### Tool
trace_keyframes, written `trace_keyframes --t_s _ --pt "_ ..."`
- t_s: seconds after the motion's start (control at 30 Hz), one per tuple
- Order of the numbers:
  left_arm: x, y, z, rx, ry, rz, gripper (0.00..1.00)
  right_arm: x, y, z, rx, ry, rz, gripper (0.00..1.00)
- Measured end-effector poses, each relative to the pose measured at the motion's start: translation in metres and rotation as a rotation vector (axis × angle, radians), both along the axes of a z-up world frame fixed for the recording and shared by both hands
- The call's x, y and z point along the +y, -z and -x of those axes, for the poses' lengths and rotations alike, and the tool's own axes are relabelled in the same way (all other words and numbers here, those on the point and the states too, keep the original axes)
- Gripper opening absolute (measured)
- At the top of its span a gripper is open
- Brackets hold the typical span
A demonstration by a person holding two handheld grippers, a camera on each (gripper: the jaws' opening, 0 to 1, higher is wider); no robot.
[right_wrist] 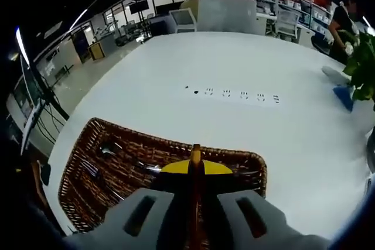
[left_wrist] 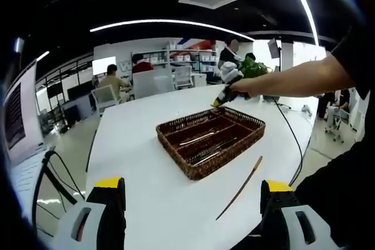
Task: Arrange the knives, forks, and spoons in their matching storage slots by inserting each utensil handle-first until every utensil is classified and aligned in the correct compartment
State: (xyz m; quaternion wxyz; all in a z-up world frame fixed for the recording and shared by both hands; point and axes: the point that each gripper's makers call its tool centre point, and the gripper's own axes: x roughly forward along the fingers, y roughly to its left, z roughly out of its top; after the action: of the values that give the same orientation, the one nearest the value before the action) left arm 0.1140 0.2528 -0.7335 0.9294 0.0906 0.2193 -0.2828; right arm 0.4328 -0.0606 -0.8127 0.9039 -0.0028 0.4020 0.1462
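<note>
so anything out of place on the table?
One long thin utensil lies loose on the white table, outside the wicker tray that holds the others. The right tongs are shut on another thin piece over the tray.
</note>
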Motion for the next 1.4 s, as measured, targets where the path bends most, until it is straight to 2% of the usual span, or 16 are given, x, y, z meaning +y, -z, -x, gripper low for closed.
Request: trace_keyframes --t_s 0.2,0.27,0.3,0.33,0.43,0.6,0.73,0.9,0.93,1.0,1.13,1.3,1.37,1.4 --pt "0.003 0.003 0.003 0.011 -0.009 -0.008 1.00 0.002 0.014 -0.001 0.012 -0.001 -0.008 0.02" --pt "0.005 0.004 0.004 0.015 -0.014 -0.015 1.00 0.000 0.014 -0.004 -0.011 0.014 -0.013 0.02" --pt "0.006 0.004 0.004 0.015 -0.015 -0.014 1.00 -0.002 0.016 -0.003 0.006 0.015 -0.012 0.02" --pt "0.006 0.005 0.004 0.018 -0.019 -0.014 1.00 -0.003 0.015 -0.003 0.002 0.024 -0.033 0.02" --pt "0.008 0.009 0.006 0.026 -0.023 -0.019 1.00 -0.007 0.018 0.000 0.007 0.028 -0.033 0.02" --pt "0.004 0.012 0.005 0.031 -0.016 -0.024 1.00 -0.013 0.039 0.008 0.038 0.033 -0.032 0.02" --pt "0.000 0.011 0.006 0.028 -0.006 -0.032 1.00 -0.013 0.051 0.013 0.053 0.035 -0.022 0.02" --pt "0.004 0.012 0.009 0.031 -0.011 -0.048 1.00 -0.008 0.063 0.009 0.058 0.012 0.037 0.02" --pt "0.005 0.012 0.009 0.032 -0.012 -0.049 1.00 -0.012 0.064 0.009 0.041 0.018 0.067 0.02" --pt "0.006 0.011 0.010 0.032 -0.016 -0.050 1.00 -0.013 0.063 0.009 0.048 0.048 0.031 0.02" --pt "0.004 0.013 0.013 0.035 -0.015 -0.054 1.00 -0.013 0.061 0.009 0.011 0.036 0.044 0.03" --pt "-0.003 0.006 0.013 0.023 0.001 -0.051 1.00 -0.011 0.055 0.009 -0.054 -0.134 0.137 0.05" --pt "-0.003 0.003 0.013 0.016 0.004 -0.058 1.00 -0.010 0.046 0.008 -0.098 -0.160 0.142 0.07" --pt "-0.003 0.001 0.013 0.013 0.003 -0.058 1.00 -0.015 0.041 0.005 -0.110 -0.141 0.152 0.11"
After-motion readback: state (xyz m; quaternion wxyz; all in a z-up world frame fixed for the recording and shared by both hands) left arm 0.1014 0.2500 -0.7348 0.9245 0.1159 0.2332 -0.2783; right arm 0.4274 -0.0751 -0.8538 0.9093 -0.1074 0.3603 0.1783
